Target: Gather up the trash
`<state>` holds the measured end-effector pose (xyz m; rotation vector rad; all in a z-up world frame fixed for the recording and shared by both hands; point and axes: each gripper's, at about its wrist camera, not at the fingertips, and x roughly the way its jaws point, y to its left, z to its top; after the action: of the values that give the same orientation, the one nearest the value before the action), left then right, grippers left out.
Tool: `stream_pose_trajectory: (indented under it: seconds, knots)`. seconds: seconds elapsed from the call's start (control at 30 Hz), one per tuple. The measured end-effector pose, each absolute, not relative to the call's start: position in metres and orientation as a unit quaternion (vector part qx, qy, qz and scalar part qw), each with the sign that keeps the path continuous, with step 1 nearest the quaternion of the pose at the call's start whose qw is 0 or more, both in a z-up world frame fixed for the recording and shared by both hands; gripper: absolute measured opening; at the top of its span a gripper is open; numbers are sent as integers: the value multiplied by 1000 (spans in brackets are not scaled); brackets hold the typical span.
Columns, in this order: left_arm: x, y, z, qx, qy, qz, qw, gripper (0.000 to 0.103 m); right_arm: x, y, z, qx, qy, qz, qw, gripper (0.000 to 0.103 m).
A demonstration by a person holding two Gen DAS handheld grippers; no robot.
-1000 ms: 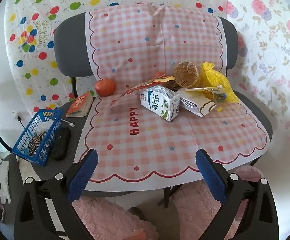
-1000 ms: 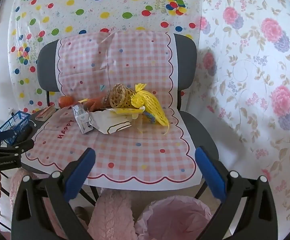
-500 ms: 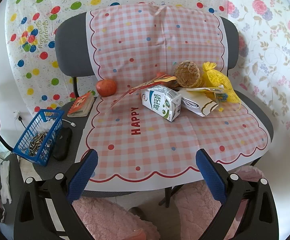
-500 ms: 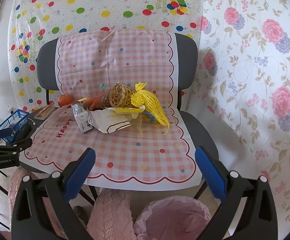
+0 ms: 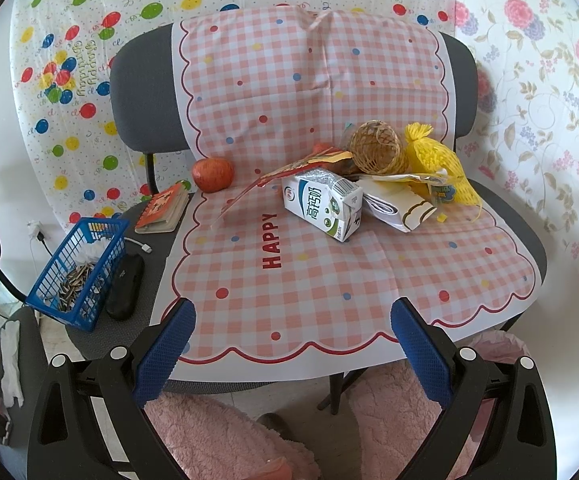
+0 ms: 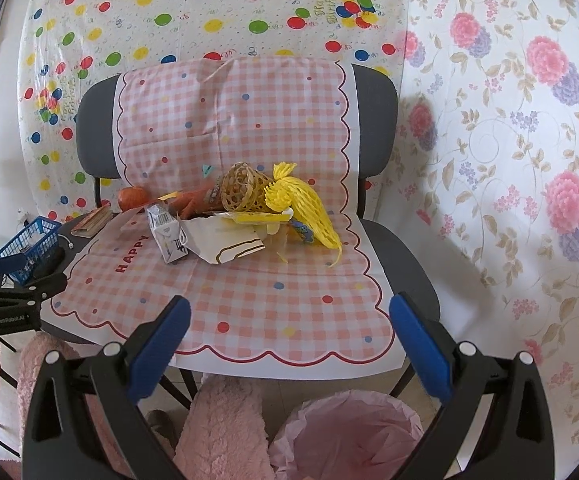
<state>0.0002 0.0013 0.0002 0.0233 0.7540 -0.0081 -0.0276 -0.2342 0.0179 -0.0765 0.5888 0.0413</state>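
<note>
Trash: milk carton [image 5: 323, 206], paper bag [image 5: 395, 208], yellow net [image 5: 437, 160] and wrappers heaped mid-chair, toward the backrest.
Bin: pink-lined bin [image 6: 349, 436] on the floor below the seat's front edge.
Fingers: left gripper [image 5: 291, 354] and right gripper [image 6: 289, 346] both spread, empty.
Change: both crept slightly closer in the last second; nothing grasped, collection not started.

**A grey chair against party-patterned walls**

A grey upholstered chair [image 5: 145, 92] stands in the middle, its seat and backrest draped with a pink checked cloth [image 5: 309, 280] printed "HAPPY". Behind it hangs a white sheet [image 6: 193, 12] dotted with coloured balloons; to the right the wall carries floral paper [image 6: 521, 128] with pink and purple blooms. Daylight falls evenly. The pale floor [image 5: 301, 408] shows below the seat, partly hidden by pink fluffy fabric [image 5: 217, 436].
</note>
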Motion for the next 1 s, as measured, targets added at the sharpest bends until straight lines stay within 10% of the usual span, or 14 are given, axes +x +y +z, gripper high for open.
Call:
stream_pose_trajectory:
  seconds: [1.0]
  knots:
    - [25,25,-17,-19,421,3,907,97,-1,-237,13,22,318,54,946,97]
